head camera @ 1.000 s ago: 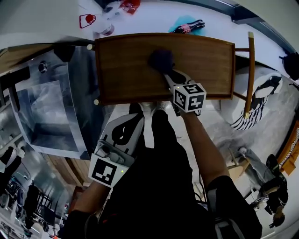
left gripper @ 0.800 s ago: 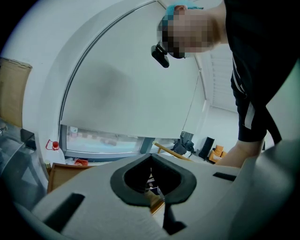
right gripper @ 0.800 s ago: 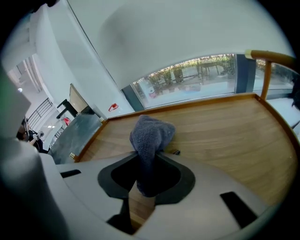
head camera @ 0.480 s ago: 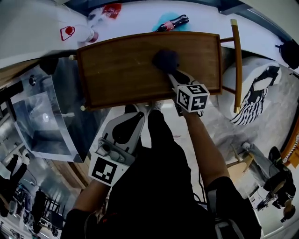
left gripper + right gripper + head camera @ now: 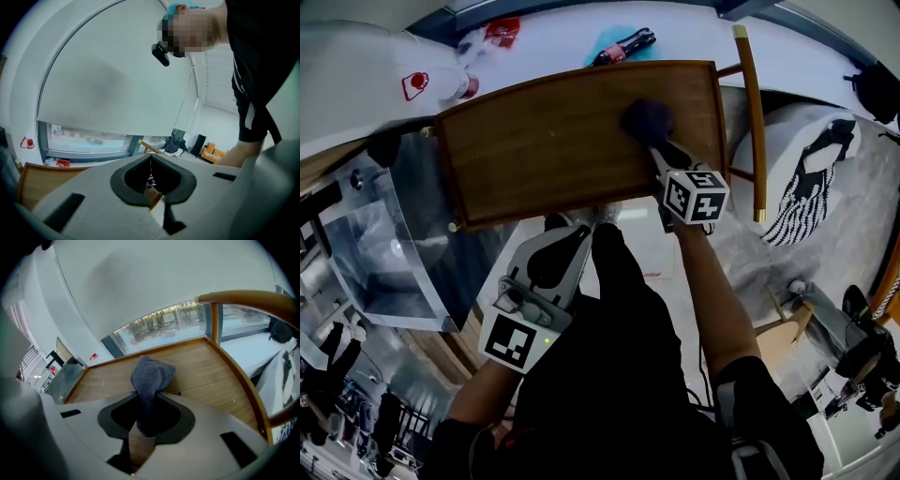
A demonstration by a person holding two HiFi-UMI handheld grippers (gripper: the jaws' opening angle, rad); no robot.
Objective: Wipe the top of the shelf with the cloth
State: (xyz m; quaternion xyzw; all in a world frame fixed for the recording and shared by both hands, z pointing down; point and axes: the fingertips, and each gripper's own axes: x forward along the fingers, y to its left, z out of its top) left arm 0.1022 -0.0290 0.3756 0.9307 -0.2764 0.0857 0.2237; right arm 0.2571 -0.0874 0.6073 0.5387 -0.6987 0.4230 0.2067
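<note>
The wooden shelf top [image 5: 553,150] lies in front of me, a brown board with a raised rim. A dark blue cloth [image 5: 647,119] rests on its right part, near the far edge. My right gripper [image 5: 656,148] reaches over the near rim and is shut on the cloth. In the right gripper view the cloth [image 5: 151,376] bunches up between the jaws of the right gripper [image 5: 152,397], over the wood [image 5: 206,376]. My left gripper [image 5: 567,234] hangs below the shelf's near edge by my body. In the left gripper view the left gripper [image 5: 151,158] has its jaws together with nothing between them.
A wooden rail [image 5: 748,122] runs along the shelf's right side, with a striped bag [image 5: 811,187] beyond it. A dark bottle [image 5: 619,45] and a red packet [image 5: 502,30] lie on the white sill behind. A clear-walled cabinet [image 5: 384,253] stands at the left.
The right gripper has dragged the cloth to the right along the shelf top, from about the middle toward the right end. The left gripper has stayed put.
</note>
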